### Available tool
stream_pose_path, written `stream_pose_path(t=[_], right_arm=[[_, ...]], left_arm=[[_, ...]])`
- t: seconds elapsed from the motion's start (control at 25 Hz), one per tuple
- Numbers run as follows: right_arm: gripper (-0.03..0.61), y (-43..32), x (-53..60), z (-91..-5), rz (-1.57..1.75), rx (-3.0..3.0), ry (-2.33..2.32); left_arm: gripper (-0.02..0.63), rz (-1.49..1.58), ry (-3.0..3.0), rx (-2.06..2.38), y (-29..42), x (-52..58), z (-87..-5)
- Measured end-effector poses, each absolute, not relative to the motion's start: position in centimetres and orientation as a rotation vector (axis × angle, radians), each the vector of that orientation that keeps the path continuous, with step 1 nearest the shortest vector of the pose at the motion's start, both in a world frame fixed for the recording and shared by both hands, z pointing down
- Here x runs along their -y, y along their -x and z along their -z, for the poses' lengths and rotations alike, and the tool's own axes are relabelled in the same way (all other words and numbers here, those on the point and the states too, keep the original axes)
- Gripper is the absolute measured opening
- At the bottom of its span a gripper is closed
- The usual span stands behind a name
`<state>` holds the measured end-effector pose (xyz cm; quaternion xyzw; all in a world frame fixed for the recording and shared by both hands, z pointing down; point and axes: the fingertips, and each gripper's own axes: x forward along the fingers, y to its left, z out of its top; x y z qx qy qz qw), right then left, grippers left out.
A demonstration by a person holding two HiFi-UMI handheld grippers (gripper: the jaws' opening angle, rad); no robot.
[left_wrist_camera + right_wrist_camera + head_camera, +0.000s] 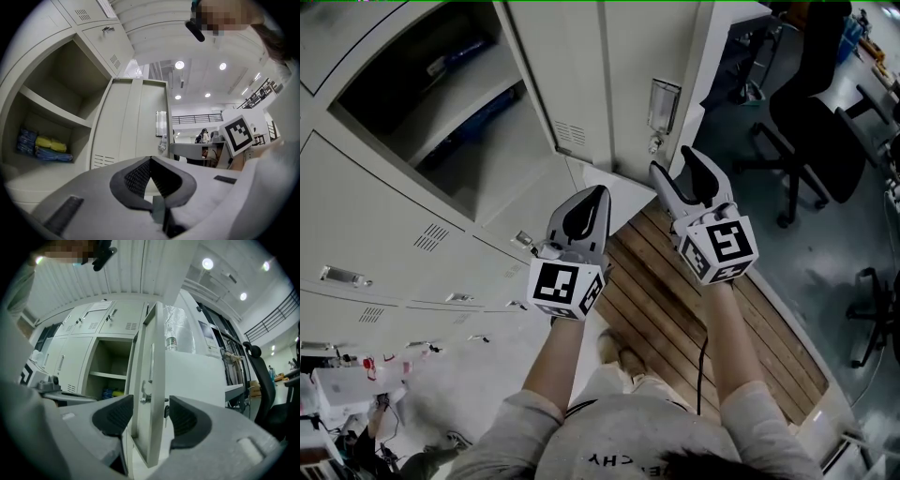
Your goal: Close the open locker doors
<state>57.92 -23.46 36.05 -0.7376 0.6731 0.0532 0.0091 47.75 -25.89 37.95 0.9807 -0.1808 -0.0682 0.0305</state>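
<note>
Locker door (152, 380): flat grey sheet metal, louvred vents, swung open. Its edge sits between the right claw (149, 414) jaws, ribbed pads released, clear of it. Left claw (151, 164) clenched, empty, left of door.

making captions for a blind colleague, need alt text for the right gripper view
The right gripper holds its jaws open on either side of the edge of an open grey locker door, seen edge-on. Behind it to the left is the open locker compartment, with blue and yellow packets below its shelf.
</note>
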Motion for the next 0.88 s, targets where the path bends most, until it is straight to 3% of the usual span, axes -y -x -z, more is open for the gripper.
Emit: stream_pose_path(t=[0.88], right_arm=[[0.227, -56.7, 24.4, -36.0, -0.18, -2.161, 2.272]], left_arm=[[-0.003, 0.193, -3.005, 0.682, -45.6, 27.0, -38.0]])
